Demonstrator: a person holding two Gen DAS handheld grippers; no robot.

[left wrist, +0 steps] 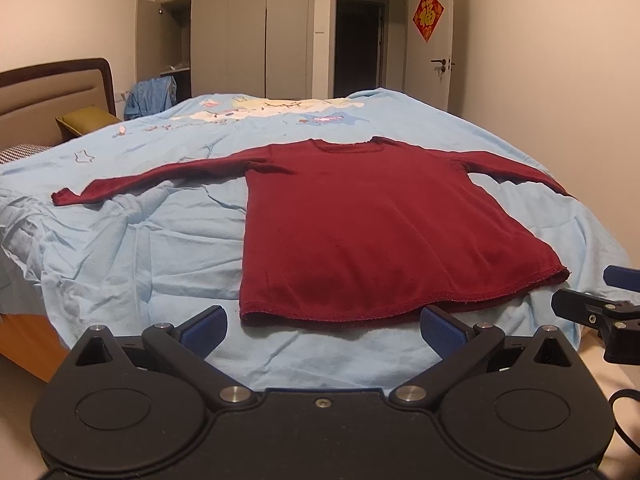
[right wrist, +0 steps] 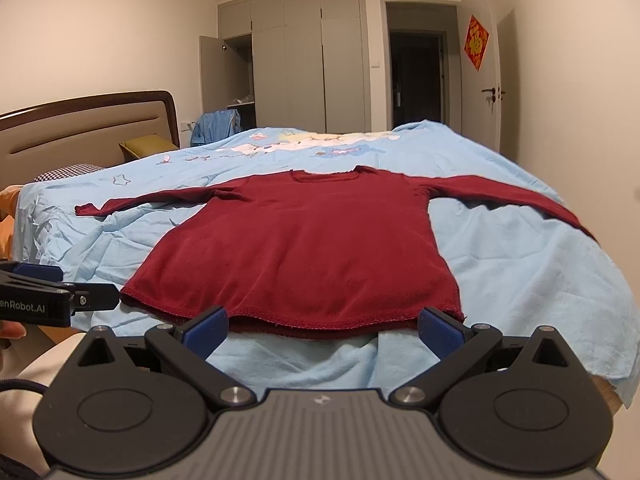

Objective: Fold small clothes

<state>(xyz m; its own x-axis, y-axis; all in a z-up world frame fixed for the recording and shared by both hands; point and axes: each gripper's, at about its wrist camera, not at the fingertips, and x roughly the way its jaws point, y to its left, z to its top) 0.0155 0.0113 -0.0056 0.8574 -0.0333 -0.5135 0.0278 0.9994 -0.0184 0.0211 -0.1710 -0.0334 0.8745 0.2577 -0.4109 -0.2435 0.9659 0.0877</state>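
A dark red long-sleeved shirt [left wrist: 352, 220] [right wrist: 308, 248] lies flat on the light blue bedsheet [left wrist: 132, 248] [right wrist: 520, 272], both sleeves spread out sideways, hem toward me. My left gripper [left wrist: 324, 330] stands open just short of the hem, nothing between its blue pads. My right gripper [right wrist: 324, 328] is open as well, at the hem's near edge and holding nothing. Each gripper shows at the side of the other's view: the right one [left wrist: 600, 300] at the shirt's right hem corner, the left one [right wrist: 60, 296] by the left hem corner.
The bed has a padded headboard [left wrist: 52, 96] and an olive pillow [left wrist: 86, 120] at the left. A wardrobe [left wrist: 232, 28] with one door ajar, a dark doorway [left wrist: 360, 48] and a white door stand behind the bed. Blue cloth [left wrist: 150, 98] hangs beyond the far edge.
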